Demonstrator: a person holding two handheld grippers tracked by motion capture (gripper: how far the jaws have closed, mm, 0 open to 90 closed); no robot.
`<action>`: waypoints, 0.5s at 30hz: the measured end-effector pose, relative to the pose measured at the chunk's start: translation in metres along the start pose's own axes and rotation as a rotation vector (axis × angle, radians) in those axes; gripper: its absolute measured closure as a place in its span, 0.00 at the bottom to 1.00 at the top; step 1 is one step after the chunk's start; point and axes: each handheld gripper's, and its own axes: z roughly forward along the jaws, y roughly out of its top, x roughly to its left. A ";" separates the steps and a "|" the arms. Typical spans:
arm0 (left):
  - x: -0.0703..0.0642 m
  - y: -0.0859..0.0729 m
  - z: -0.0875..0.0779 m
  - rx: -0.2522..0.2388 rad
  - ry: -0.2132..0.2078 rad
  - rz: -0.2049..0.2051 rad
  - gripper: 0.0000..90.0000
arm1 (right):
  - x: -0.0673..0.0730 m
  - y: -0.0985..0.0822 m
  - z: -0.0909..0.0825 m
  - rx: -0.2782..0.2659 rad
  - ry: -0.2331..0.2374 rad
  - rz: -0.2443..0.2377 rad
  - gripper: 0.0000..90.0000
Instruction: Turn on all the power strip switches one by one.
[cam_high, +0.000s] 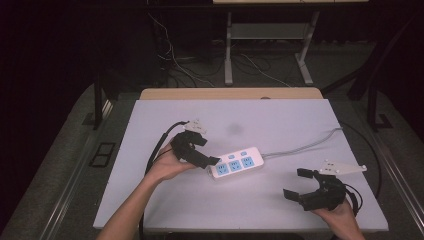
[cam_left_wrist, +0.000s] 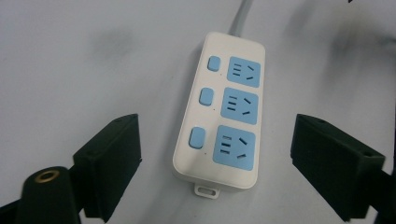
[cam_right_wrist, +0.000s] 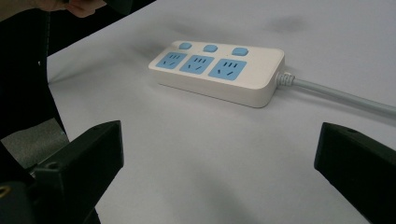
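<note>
Your left gripper (cam_left_wrist: 217, 154) had its jaws spread astride the near end of the power strip (cam_high: 236, 162) at mid-table, a light, rigid, smooth-sided plastic block best pinched across its long sides, while your right gripper (cam_high: 298, 186) hung wide apart

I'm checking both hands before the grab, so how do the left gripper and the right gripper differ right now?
The left gripper hovers at the near end of the power strip, with the strip between its jaws but untouched; the right gripper sits apart from it, near the table's front right corner. The left gripper points down at the strip; the right gripper points across the table. Both are black, hand-held and open.
</note>
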 end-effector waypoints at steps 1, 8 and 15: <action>0.000 0.001 0.001 0.002 -0.004 0.002 0.19 | 0.000 0.000 0.000 0.001 -0.001 -0.001 0.01; 0.005 0.005 0.005 0.027 -0.015 0.010 0.36 | 0.000 0.000 0.000 0.005 -0.002 -0.003 0.01; 0.008 0.010 0.011 0.046 -0.022 0.031 0.54 | 0.000 0.000 0.000 0.007 -0.003 0.001 0.01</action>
